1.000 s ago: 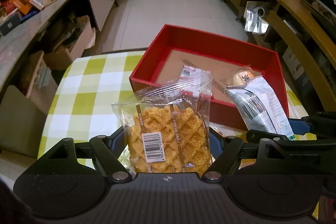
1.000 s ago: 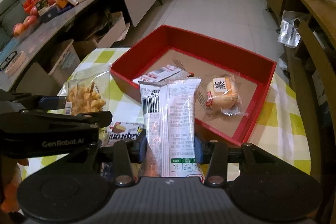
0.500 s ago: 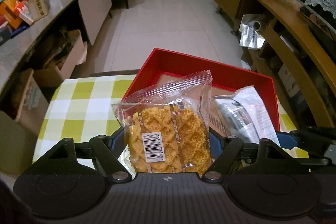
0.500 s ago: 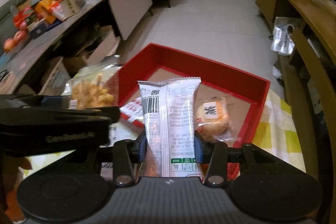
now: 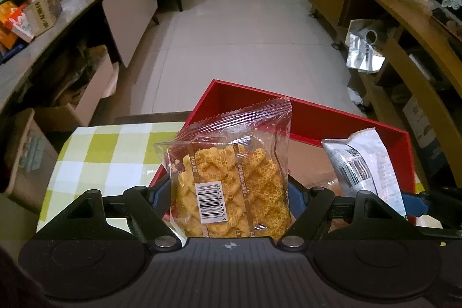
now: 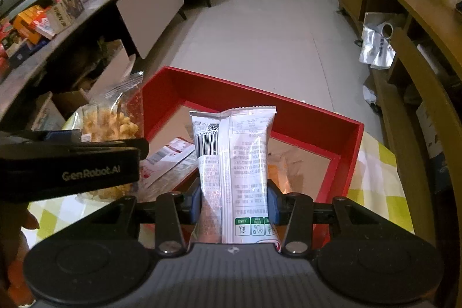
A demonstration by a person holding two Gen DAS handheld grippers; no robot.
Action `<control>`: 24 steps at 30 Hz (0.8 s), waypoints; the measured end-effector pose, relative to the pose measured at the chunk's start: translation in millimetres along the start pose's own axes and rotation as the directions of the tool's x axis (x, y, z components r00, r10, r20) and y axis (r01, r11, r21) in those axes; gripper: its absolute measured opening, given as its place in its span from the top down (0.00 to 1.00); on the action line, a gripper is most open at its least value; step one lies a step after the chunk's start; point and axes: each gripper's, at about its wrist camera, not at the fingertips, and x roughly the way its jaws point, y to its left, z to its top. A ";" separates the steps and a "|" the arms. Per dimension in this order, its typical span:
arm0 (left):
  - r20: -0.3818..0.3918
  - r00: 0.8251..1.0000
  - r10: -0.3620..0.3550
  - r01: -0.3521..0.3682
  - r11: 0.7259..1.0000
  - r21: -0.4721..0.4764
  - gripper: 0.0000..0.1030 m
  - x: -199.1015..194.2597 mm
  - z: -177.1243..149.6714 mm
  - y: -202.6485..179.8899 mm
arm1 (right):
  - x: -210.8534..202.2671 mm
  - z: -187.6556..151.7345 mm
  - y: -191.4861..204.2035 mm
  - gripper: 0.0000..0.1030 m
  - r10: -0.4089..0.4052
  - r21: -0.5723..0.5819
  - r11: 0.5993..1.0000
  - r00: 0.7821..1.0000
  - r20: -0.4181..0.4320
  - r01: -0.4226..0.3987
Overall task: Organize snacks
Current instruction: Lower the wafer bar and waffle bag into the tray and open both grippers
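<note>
My left gripper is shut on a clear packet of yellow waffle biscuits, held upright over the near left corner of the red box. My right gripper is shut on a white snack packet, held upright above the box's near edge. The white packet also shows in the left wrist view, and the biscuit packet in the right wrist view. A red-and-white packet lies on the box floor. An orange wrapped snack is partly hidden behind the white packet.
The box stands on a table with a green-and-white checked cloth. A long counter with boxes and bags runs along the left. Wooden shelving runs along the right. Tiled floor lies beyond the table.
Both grippers have risen and moved forward over the red box with their packets still held. The box now sits lower in both views.
</note>
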 end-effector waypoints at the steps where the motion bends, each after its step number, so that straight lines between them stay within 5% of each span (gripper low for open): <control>1: -0.005 1.000 0.001 -0.001 1.000 0.002 0.21 4.3 0.7 -0.6 | 4.5 1.4 -0.3 0.51 -0.002 -0.002 1.000 1.000 -0.005 0.002; 24: -0.072 0.997 -0.026 0.023 0.999 -0.035 0.17 58.3 13.7 2.7 | 48.7 16.7 -5.5 0.43 -0.002 0.005 1.000 1.000 0.002 0.002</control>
